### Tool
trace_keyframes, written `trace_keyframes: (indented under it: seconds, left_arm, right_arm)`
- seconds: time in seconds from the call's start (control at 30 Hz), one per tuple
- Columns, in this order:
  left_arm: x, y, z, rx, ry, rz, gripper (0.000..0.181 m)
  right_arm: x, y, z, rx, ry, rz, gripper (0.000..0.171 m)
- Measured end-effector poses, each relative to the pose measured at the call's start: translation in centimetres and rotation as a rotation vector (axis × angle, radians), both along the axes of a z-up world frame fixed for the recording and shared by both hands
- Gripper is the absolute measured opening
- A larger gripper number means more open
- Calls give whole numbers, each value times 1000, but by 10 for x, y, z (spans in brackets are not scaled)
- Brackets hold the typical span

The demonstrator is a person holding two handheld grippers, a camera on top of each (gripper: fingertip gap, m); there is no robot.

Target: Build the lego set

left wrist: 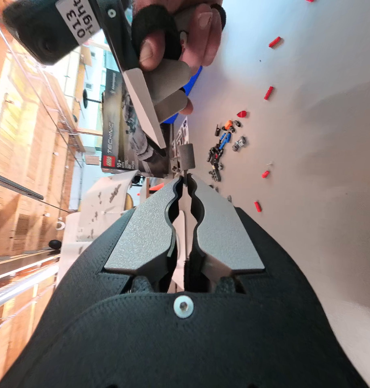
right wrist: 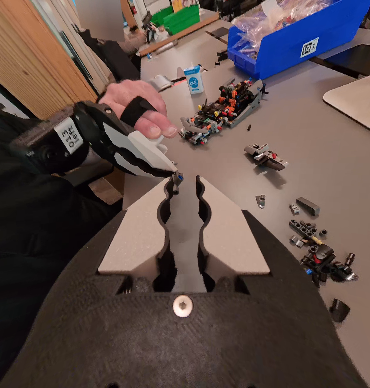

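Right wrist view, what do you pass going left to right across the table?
Left tool gripping a small grey piece → white carton → half-built model → small dark sub-assembly → blue bin.

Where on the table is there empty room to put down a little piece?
Bare grey table lies between the half-built car and the loose pile of dark pieces. It is crowded near that pile and around the small grey sub-build.

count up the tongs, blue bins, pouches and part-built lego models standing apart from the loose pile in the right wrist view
tongs: 2 (left tongs, right tongs)
blue bin: 1
white pouch: 1
lego builds: 2 (large lego build, small lego build)
total: 6
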State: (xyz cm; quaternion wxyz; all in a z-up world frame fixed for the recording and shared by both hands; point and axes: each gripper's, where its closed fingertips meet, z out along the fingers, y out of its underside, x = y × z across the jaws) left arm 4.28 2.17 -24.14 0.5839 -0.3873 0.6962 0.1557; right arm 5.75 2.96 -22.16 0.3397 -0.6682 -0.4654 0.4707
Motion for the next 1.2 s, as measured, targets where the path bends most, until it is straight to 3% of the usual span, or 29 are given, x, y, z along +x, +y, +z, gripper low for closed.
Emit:
trace_keyframes:
  seconds: [0.33, 0.6, 0.73, 0.77, 0.9, 1.0, 1.1, 1.2]
  left_arm:
    - [5, 3, 10, 229, 105, -21, 2]
    - [7, 5, 13, 289, 162, -41, 1]
    - [3, 15, 33, 260, 17, 36, 5]
    - [-3, 20, 40, 251, -43, 89, 14]
    - [-4, 14, 39, -280, -412, 110, 35]
    - [11, -4, 49, -724, -720, -7, 35]
    - [19, -9, 62, -947, -949, -116, 27]
    - [26, -16, 66, -1095, -1060, -198, 20]
  right_arm:
    - [-1, -10, -1, -180, 81, 122, 23]
    - [-11, -8, -2, -167, 88, 136, 5]
    - [-9, 0, 14, -113, 190, 82, 5]
    - [-7, 4, 21, -89, 227, 52, 5]
    - [3, 1, 48, -62, 402, 13, 4]
    - [4, -6, 61, -54, 517, 10, 4]
    - [1, -16, 65, -70, 586, 19, 4]
    - [-4, -25, 65, -96, 640, 26, 4]
